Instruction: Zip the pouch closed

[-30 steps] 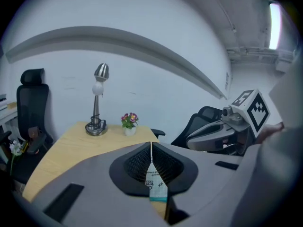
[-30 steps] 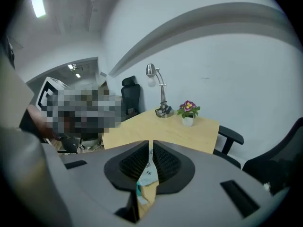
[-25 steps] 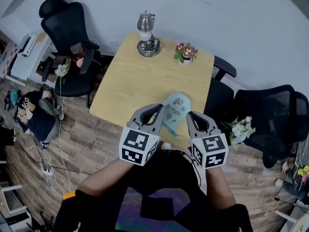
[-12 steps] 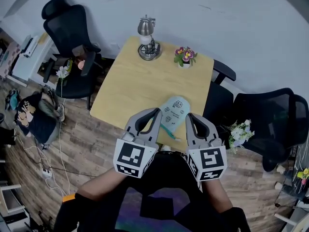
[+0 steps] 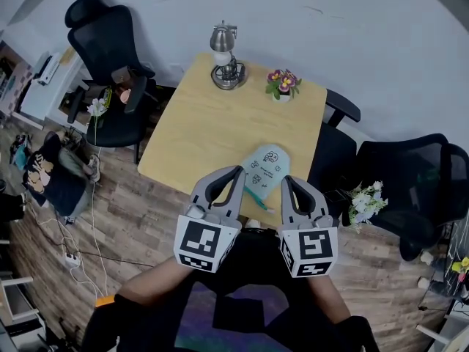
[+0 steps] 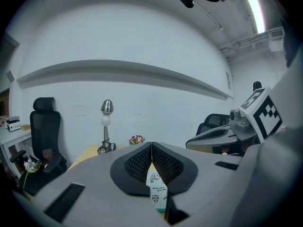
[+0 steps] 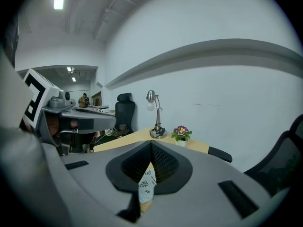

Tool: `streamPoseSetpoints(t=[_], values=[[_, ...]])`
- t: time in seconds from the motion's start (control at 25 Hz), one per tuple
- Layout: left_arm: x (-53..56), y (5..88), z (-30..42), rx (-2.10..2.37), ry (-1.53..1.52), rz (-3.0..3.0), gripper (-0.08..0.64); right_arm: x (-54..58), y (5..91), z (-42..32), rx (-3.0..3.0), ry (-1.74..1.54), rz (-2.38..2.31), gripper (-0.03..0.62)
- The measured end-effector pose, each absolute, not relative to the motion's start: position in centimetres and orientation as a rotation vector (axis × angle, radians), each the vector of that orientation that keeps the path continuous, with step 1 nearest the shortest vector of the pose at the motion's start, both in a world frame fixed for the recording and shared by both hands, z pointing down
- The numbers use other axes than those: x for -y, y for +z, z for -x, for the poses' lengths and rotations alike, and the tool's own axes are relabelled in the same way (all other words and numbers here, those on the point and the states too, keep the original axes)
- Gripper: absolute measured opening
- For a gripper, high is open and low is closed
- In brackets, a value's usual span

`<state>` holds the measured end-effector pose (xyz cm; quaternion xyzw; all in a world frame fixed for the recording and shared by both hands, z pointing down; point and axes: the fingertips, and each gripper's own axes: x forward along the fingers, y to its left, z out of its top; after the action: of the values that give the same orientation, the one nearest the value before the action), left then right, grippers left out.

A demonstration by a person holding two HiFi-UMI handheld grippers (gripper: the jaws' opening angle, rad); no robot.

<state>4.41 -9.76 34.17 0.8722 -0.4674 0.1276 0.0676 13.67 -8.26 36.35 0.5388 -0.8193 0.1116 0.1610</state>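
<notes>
Plainly, neither tool is working on the pouch (image 5: 265,166) at this moment. It lies flat on the wooden table (image 5: 198,123), close to the near edge and toward the right side. Both grippers are held side by side just short of it and do not touch it.

The left gripper (image 5: 236,174) has its jaws pressed together with nothing between them. In its own view the two ribbed pads meet at the tip, and the pouch shows only through the gap beneath them, further off on the table. The right gripper (image 5: 287,180) is the same: closed and empty, with the pouch visible below its jaws.

As for progress, this looks like a point either before the zipping or after it. A teal strip, probably the zip, runs along the pouch's near end. It may be shut, but it is too small to tell, and I cannot make out a pull tab. If it is open, the whole job is left: steady the pouch, take the tab and draw it across.

The pouch is pale blue-green, thin and soft-looking, rounded at its far end and printed with small dark cartoon figures. A lamp (image 5: 223,53) and a flower pot (image 5: 282,81) stand well apart from it at the far edge.
</notes>
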Motion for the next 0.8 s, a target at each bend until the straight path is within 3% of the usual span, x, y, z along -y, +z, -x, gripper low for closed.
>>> streamPoseSetpoints(t=[0.8], values=[[10.41, 34.50, -4.67, 1.404, 0.388, -2.621, 0.010, 8.77, 36.80, -13.99, 2.335, 0.329, -1.526, 0.014]])
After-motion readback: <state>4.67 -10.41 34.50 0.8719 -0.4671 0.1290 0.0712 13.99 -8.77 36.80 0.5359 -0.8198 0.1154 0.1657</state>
